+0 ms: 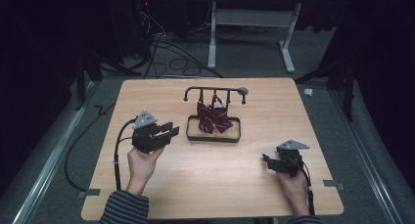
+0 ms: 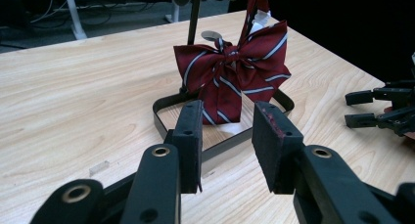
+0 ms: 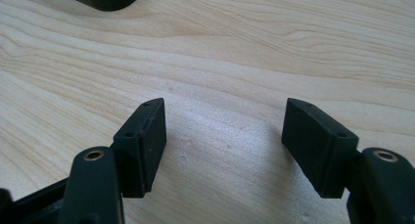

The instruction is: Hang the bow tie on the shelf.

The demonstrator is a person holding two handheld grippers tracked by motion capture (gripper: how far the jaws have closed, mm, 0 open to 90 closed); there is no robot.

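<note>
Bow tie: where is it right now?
The striped red bow tie hangs from the black stand at the table's far middle, ahead of the left gripper.

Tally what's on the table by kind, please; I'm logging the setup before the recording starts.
Bow tie, dark red with pale stripes: 1
Black stand that it hangs on: 1
Handheld grippers, left gripper and right gripper, both open: 2
Total: 4
</note>
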